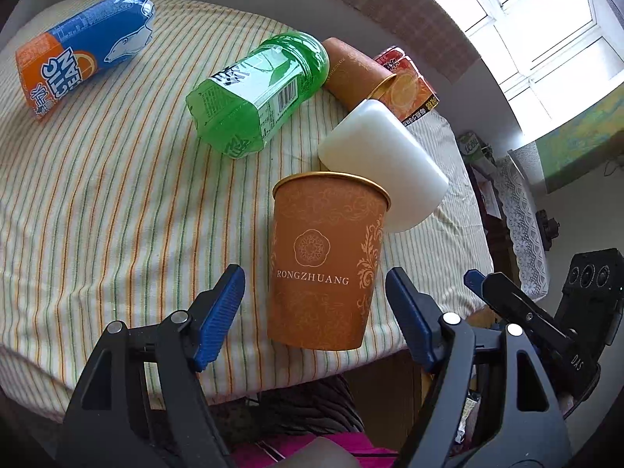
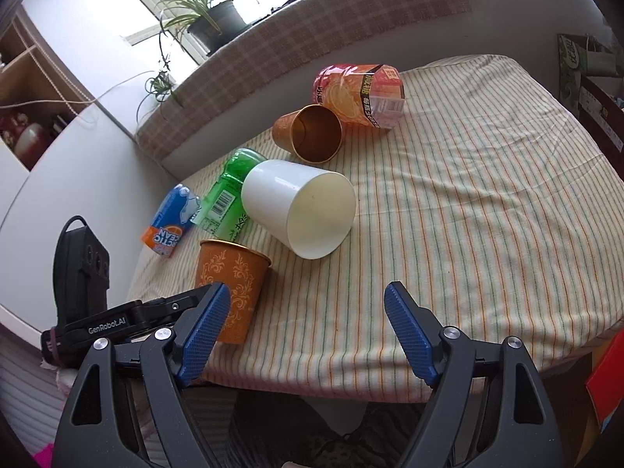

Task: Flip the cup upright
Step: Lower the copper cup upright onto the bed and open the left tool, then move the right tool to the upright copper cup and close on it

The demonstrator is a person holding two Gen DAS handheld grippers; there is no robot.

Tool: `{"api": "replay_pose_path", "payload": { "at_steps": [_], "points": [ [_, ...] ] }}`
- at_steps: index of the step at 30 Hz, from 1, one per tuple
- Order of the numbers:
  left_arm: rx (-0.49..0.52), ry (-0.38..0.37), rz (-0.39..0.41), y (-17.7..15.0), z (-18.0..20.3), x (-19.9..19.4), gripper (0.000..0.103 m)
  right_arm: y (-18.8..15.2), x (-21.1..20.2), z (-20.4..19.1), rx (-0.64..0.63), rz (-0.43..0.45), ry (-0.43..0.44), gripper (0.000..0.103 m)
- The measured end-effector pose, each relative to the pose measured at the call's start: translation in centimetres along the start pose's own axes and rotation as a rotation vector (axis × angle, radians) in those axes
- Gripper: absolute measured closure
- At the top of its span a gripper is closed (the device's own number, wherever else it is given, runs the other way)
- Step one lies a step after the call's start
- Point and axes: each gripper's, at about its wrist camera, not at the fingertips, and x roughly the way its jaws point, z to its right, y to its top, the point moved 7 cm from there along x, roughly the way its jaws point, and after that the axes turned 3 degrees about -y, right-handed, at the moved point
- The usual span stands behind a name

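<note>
An orange paper cup (image 1: 325,261) with gold rim stands upright near the table's front edge; it also shows in the right wrist view (image 2: 232,284). My left gripper (image 1: 316,312) is open, its blue pads either side of this cup, not touching. A white cup (image 1: 384,167) lies on its side behind it, mouth toward the right wrist camera (image 2: 308,204). A second orange cup (image 2: 310,132) lies on its side farther back (image 1: 353,72). My right gripper (image 2: 308,327) is open and empty over the striped cloth, in front of the white cup.
On the striped tablecloth (image 2: 468,195) lie a green bottle (image 1: 259,93), a blue-orange pouch (image 1: 84,50) and a red-orange pack (image 2: 360,91). A checked ledge (image 2: 312,31) with a potted plant (image 2: 210,15) runs behind. The table's front edge is just below both grippers.
</note>
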Motion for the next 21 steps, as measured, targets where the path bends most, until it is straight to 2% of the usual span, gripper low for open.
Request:
{"api": "replay_pose_path", "payload": {
  "at_steps": [2, 5, 7, 9, 16, 21],
  "points": [
    [0.057, 0.04, 0.061, -0.2, 0.0, -1.8, 0.026, 0.0, 0.8, -0.9, 0.019, -0.026, 0.025, 0.022],
    [0.117, 0.152, 0.177, -0.6, -0.8, -4.8, 0.026, 0.1, 2.2, -2.0, 0.041, -0.067, 0.051, 0.022],
    [0.124, 0.214, 0.216, -1.2, -1.6, -6.2, 0.026, 0.0, 3.2, -2.7, 0.05, -0.096, 0.064, 0.022],
    [0.117, 0.242, 0.236, -1.8, -2.3, -7.2, 0.026, 0.0, 4.2, -3.2, 0.066, -0.133, 0.077, 0.022],
    [0.076, 0.249, 0.271, -3.8, -4.7, -9.3, 0.026, -0.3, 7.3, -5.3, 0.099, -0.272, 0.159, 0.022],
    [0.076, 0.237, 0.285, -3.9, -4.5, -9.6, 0.026, 0.4, 8.2, -6.1, 0.095, -0.296, 0.167, 0.022]
  ]
}}
